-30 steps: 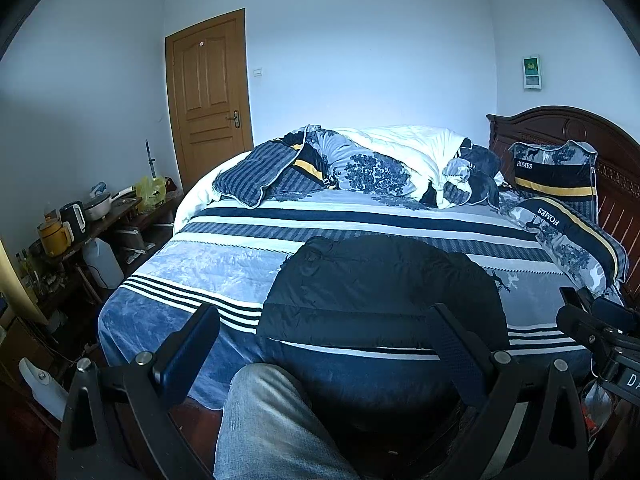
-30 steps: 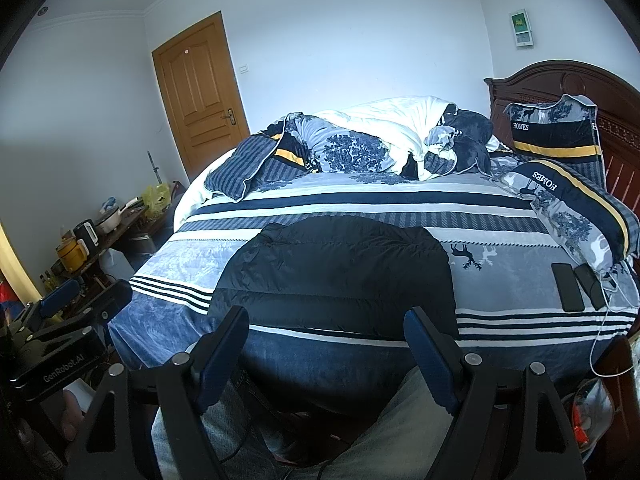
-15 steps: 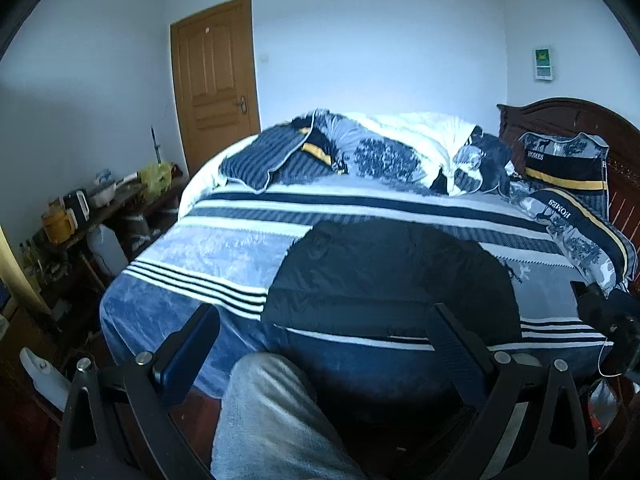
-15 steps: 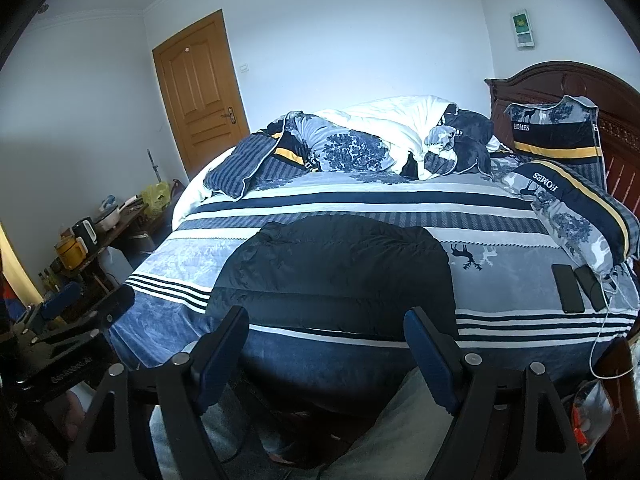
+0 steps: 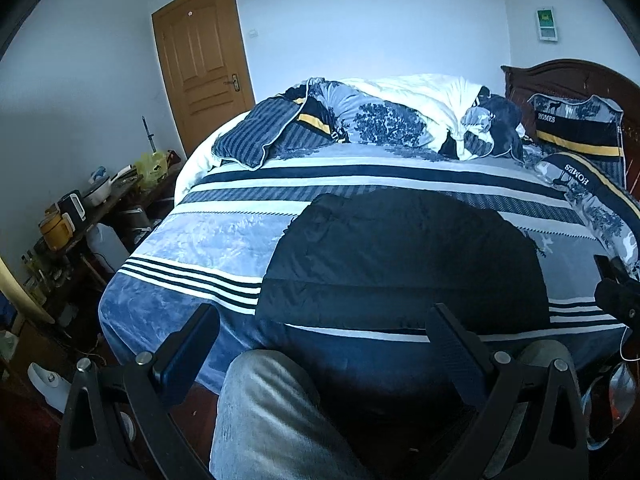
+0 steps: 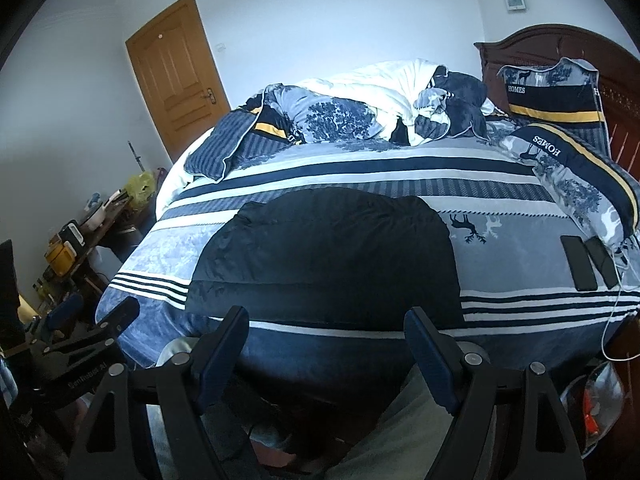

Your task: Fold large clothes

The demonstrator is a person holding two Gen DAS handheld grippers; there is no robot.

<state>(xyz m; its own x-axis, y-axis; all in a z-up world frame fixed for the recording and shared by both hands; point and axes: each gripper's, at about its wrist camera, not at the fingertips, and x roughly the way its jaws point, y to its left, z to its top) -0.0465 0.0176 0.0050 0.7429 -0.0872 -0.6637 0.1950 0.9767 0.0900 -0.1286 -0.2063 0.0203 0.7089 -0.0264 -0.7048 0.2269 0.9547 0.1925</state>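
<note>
Bed [image 5: 224, 240]: fills most of both views, covered in a blue, white and navy striped sheet; dark wooden headboard [image 6: 560, 44] at its right end.
Bedding pile [image 5: 400, 112]: a crumpled quilt, white and blue-patterned, heaped along the far side of the bed.
Jacket [image 5: 400, 256]: black and padded, spread flat on the sheet at the near side of the bed, its lower hem close to the near edge. Neither gripper touches it.
Pillows [image 6: 560, 96]: two with a yellow stripe and the word HOMES, one propped against the headboard, one lying flat in front of it.
Door [image 5: 200, 56]: brown wood, shut, in the far left wall.
Side table [image 5: 100, 208]: left of the bed, cluttered with a pot, a yellow container and a bag.
Person's legs [image 5: 272, 416]: in grey trousers, at the near edge of the bed, below the grippers.
Left gripper [image 5: 320, 344]: jaws wide apart, nothing between them, held in the air short of the jacket's hem.
Right gripper [image 6: 326, 344]: jaws likewise wide apart and empty, held short of the same hem.
Phones [image 6: 580, 260]: two dark ones lying side by side on the sheet right of the jacket, a white cable near them.
</note>
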